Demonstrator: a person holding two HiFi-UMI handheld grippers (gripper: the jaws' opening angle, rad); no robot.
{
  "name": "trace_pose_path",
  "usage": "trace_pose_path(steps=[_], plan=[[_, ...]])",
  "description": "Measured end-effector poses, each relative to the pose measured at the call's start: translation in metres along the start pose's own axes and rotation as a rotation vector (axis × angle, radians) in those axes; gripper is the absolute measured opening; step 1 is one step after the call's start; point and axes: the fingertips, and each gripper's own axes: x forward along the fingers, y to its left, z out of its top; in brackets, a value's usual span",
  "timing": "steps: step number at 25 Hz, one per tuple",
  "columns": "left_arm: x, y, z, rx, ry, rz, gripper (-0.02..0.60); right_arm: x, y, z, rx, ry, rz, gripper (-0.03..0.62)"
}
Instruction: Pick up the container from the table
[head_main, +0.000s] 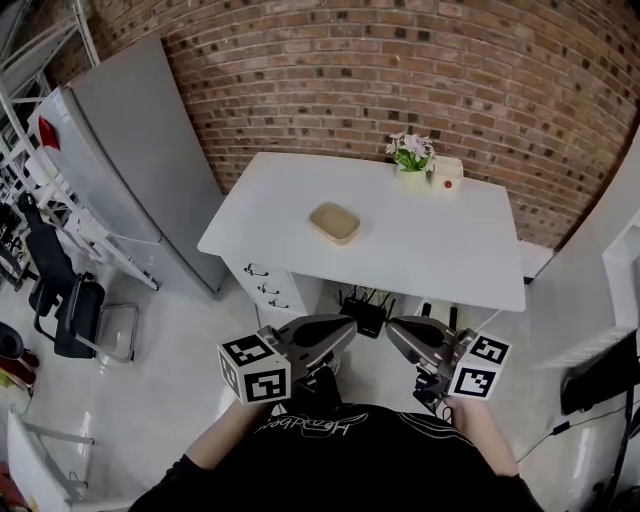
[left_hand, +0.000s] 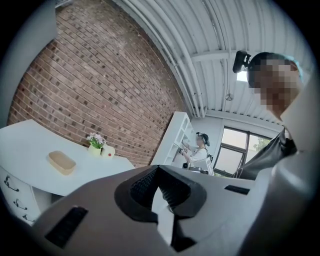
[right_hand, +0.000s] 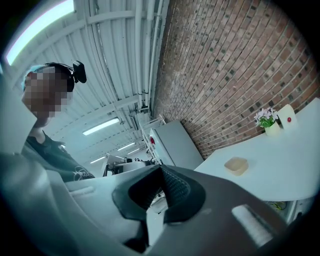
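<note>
— Left gripper (head_main: 350, 330): state and position?
— Jaws closed together with nothing between them. It is held low, close to the person's body, and points toward the counter (head_main: 450, 250).
— Location of the container (head_main: 335, 222)?
— The tan, shallow container lies flat on the white counter, slightly left of centre and well apart from the flower pot (head_main: 411, 155) at the far edge. It is almost straight ahead of the left gripper and well apart from both grippers. Its longer side appears to run slantwise, far-left to near-right, though the outline is nearly square.
— Right gripper (head_main: 392, 332)?
— Jaws likewise closed and empty. It sits just beside the left unit, with the container ahead and to its left.
— Requirement for the coming move?
— Judgement: the left gripper is nearer by a small margin. Whichever is used must open, reach forward past the counter's near edge, and close across the shorter width.
</note>
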Motion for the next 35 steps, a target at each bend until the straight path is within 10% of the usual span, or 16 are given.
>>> trace_pose_path(steps=[35], plan=[[0.015,0.264,0.067,-0.254,0.037,0.127,0.002,0.163,-0.193,0.033,0.218,-0.004,-0.132,0.003]])
